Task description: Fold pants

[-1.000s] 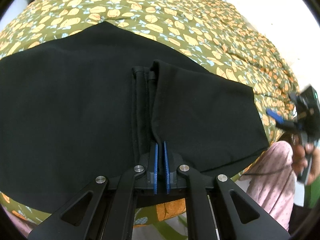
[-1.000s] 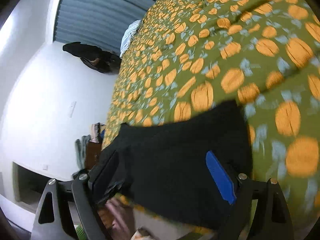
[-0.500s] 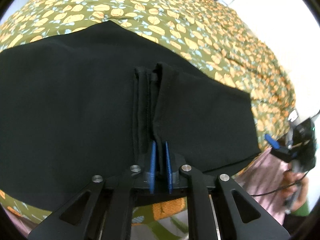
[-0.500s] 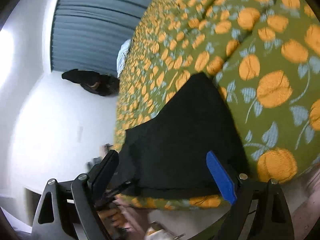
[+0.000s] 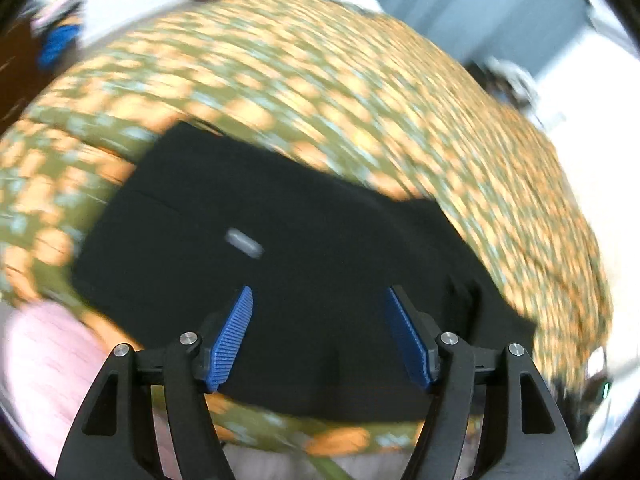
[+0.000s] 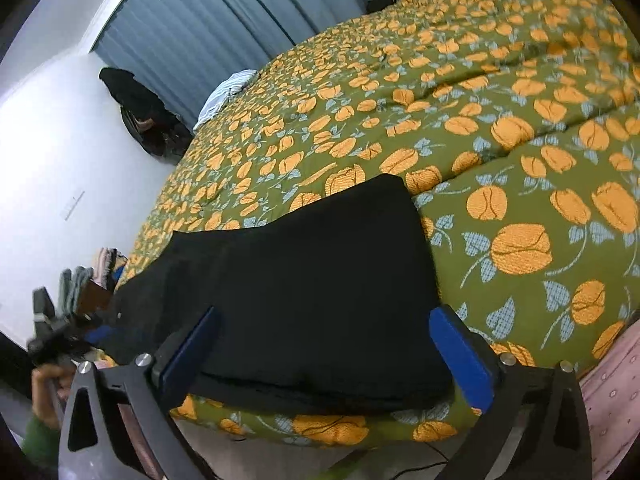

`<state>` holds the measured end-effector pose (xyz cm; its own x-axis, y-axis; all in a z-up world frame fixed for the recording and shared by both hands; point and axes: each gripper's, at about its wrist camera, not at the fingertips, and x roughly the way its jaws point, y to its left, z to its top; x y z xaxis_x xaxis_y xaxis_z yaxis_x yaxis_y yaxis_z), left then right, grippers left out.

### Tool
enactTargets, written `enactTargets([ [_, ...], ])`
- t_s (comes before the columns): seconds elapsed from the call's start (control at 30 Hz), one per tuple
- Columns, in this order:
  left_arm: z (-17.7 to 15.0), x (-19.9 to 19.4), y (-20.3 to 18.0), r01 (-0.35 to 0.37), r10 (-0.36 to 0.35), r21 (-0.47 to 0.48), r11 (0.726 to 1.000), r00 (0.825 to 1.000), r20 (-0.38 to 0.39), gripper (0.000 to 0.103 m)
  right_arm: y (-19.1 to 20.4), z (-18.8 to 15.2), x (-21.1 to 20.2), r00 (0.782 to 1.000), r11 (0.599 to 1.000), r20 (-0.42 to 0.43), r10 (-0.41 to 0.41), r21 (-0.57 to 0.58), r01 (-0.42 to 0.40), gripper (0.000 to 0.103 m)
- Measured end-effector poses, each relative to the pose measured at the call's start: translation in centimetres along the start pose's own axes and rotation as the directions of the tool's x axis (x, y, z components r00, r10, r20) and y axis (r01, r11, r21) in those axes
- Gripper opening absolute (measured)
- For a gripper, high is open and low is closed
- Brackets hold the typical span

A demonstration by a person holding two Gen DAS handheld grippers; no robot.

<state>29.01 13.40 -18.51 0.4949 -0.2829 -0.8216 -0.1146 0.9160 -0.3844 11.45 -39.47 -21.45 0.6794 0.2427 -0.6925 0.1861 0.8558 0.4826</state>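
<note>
The black pants [image 6: 304,280] lie folded into a flat block at the near edge of the bed. They also show in the blurred left wrist view [image 5: 280,264], with a small grey label [image 5: 245,242] on top. My left gripper [image 5: 319,334] is open and empty just above the near part of the pants. My right gripper [image 6: 326,354] is open and empty at the near edge of the pants. The left gripper also shows in the right wrist view [image 6: 56,340], at the far left, held in a hand.
The bed cover [image 6: 500,128] is olive with orange flowers and stretches far back. A striped cloth [image 6: 224,92] lies at its far side by the blue curtain [image 6: 224,12]. Pink clothing [image 5: 44,364] is beside the bed's near edge.
My left gripper let go of the bunched black fabric, opened wide and swung to a new angle. My right gripper levelled out and now faces the pants from the bed's edge.
</note>
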Motion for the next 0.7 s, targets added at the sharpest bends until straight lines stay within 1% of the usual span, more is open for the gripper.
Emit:
enactTargets([
  [0.03,1.3,-0.6,1.7,-0.024,0.025,-0.05,0.998,0.999,0.027,0.072,0.0,-0.2,0.1,1.0,1.0,-0.004,-0.001,0.0,0.001,0.103],
  [0.1,3.1,-0.8,4.7,-0.031,0.038,-0.141,0.99,0.998,0.048,0.079,0.0,-0.2,0.3,1.0,1.0,-0.008,0.001,-0.001,-0.001,0.103],
  [0.13,4.1,-0.4,6.5,-0.03,0.037,-0.195,0.98,0.999,0.031,0.079,0.0,-0.2,0.2,1.0,1.0,-0.01,0.004,0.0,-0.004,0.103],
  [0.2,5.6,0.5,8.8,-0.02,0.022,-0.239,0.971,1.0,0.007,0.079,0.0,-0.1,0.6,1.0,1.0,-0.014,0.009,0.001,-0.009,0.103],
  [0.27,6.4,1.7,9.5,-0.031,0.026,-0.204,0.978,0.999,-0.024,0.079,0.0,-0.1,0.8,1.0,1.0,-0.018,0.012,0.004,-0.012,0.103],
  [0.3,6.8,2.8,9.6,-0.047,0.038,-0.159,0.986,0.997,-0.061,0.079,0.0,-0.1,0.9,1.0,1.0,-0.022,0.014,0.007,-0.014,0.103],
  [0.37,7.1,4.4,9.6,-0.037,0.024,-0.1,0.994,0.992,-0.122,0.079,0.1,-0.2,1.1,0.999,1.0,-0.028,0.015,0.01,-0.015,0.103],
  [0.43,6.5,5.8,9.5,-0.01,0.001,-0.053,0.999,0.984,-0.181,0.071,0.0,-0.3,1.2,0.999,1.0,-0.034,0.012,0.014,-0.012,0.103],
  [0.47,6.2,6.0,8.9,-0.009,0.006,-0.01,1.0,0.982,-0.189,0.06,0.0,-0.3,1.2,0.999,1.0,-0.035,0.011,0.016,-0.011,0.103],
  [0.5,5.7,5.7,7.9,-0.013,0.02,0.042,0.999,0.985,-0.174,0.047,-0.1,-0.3,1.2,0.999,1.0,-0.034,0.01,0.017,-0.009,0.103],
  [0.53,5.4,5.2,7.4,-0.024,0.035,0.076,0.997,0.987,-0.155,0.038,-0.1,-0.3,1.1,0.999,1.0,-0.032,0.008,0.019,-0.008,0.103],
  [0.57,5.3,4.6,7.2,-0.031,0.043,0.087,0.996,0.989,-0.138,0.026,-0.2,-0.3,1.0,1.0,1.0,-0.026,0.007,0.021,-0.007,0.103],
  [0.6,5.1,3.7,7.4,-0.014,0.021,0.06,0.998,0.992,-0.122,0.02,-0.2,-0.3,0.8,1.0,1.0,-0.02,0.006,0.022,-0.005,0.103],
  [0.67,5.0,1.7,6.9,0.025,-0.024,0.01,1.0,0.996,-0.081,0.016,-0.1,-0.2,0.6,1.0,1.0,-0.005,0.0,0.012,0.0,0.103],
  [0.7,5.1,0.9,6.3,0.039,-0.039,0.009,0.999,0.997,-0.066,0.015,0.2,-0.2,0.5,1.0,1.0,-0.002,-0.005,0.0,0.005,0.103],
])
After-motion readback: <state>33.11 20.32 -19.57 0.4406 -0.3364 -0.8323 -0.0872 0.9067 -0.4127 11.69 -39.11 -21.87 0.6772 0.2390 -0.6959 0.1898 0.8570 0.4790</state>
